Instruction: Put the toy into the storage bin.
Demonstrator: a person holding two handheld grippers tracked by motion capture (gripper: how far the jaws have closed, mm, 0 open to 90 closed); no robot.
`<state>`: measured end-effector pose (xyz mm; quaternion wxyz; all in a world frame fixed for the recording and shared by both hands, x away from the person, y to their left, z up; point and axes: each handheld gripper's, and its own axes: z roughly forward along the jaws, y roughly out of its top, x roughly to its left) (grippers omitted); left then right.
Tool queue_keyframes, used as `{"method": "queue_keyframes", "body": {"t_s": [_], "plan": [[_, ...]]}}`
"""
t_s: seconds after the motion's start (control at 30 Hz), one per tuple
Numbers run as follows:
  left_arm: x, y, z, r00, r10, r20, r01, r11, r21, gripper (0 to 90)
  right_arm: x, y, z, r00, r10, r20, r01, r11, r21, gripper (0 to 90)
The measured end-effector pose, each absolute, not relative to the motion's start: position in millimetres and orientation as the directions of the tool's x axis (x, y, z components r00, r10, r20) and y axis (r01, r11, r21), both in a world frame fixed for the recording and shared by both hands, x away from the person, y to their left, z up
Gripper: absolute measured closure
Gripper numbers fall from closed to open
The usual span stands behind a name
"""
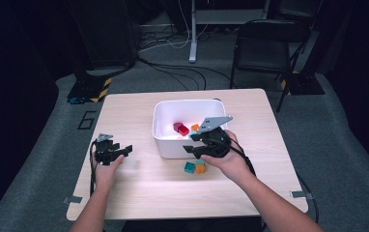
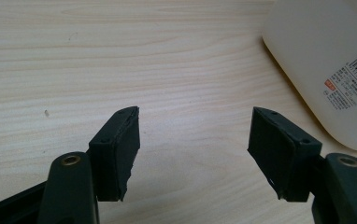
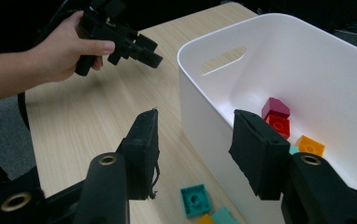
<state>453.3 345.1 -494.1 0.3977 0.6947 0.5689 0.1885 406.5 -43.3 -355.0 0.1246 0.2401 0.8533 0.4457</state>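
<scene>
On the near table (image 1: pixel 173 193), just outside the white bin (image 1: pixel 165 145), a teal brick (image 1: pixel 189 167) and an orange brick (image 1: pixel 200 168) lie loose, judged still to be loaded. Right gripper (image 3: pixel 193 156) hangs over the bin's near wall, jaws apart, empty. Left gripper (image 2: pixel 193 149) rests open, idle. Farther in, red bricks (image 3: pixel 275 116) and another orange one (image 3: pixel 310 145) already sit inside. Bin's sticker (image 2: pixel 352 86) bears a barcode; print illegible.

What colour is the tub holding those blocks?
White; the tub shows best in the right gripper view.
</scene>
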Motion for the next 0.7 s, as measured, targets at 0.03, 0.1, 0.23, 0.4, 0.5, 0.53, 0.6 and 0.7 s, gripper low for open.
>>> {"method": "queue_keyframes", "body": {"t_s": [0.03, 0.1, 0.23, 0.4, 0.5, 0.53, 0.6, 0.7], "plan": [[453, 345, -494, 0.282, 0.940, -0.190, 0.639, -0.037, 0.768, 33.6, 405, -44, -357, -0.852, 0.523, 0.000, 0.300, 0.490, 0.818, 50.7], [453, 345, -494, 0.280, 0.941, -0.192, 0.637, -0.033, 0.770, 33.5, 403, -45, -362, -0.852, 0.523, -0.005, 0.298, 0.493, 0.818, 50.7], [454, 346, -494, 0.280, 0.940, -0.192, 0.637, -0.033, 0.770, 33.6, 399, -48, -372, -0.847, 0.532, 0.004, 0.307, 0.484, 0.820, 50.7], [453, 345, -494, 0.281, 0.941, -0.191, 0.639, -0.035, 0.769, 33.6, 394, -56, -391, -0.838, 0.545, 0.023, 0.330, 0.473, 0.817, 50.7], [453, 345, -494, 0.281, 0.941, -0.190, 0.640, -0.036, 0.768, 33.6, 392, -63, -404, -0.819, 0.574, 0.020, 0.352, 0.475, 0.807, 50.7], [453, 345, -494, 0.282, 0.940, -0.190, 0.641, -0.037, 0.767, 33.6, 392, -64, -407, -0.815, 0.579, 0.014, 0.355, 0.479, 0.803, 50.7], [453, 345, -494, 0.282, 0.940, -0.189, 0.641, -0.038, 0.767, 33.6, 392, -68, -416, -0.804, 0.594, 0.025, 0.375, 0.474, 0.796, 50.7], [453, 345, -495, 0.280, 0.941, -0.190, 0.640, -0.036, 0.767, 33.6, 392, -73, -428, -0.794, 0.607, 0.033, 0.392, 0.470, 0.791, 50.7]]}}
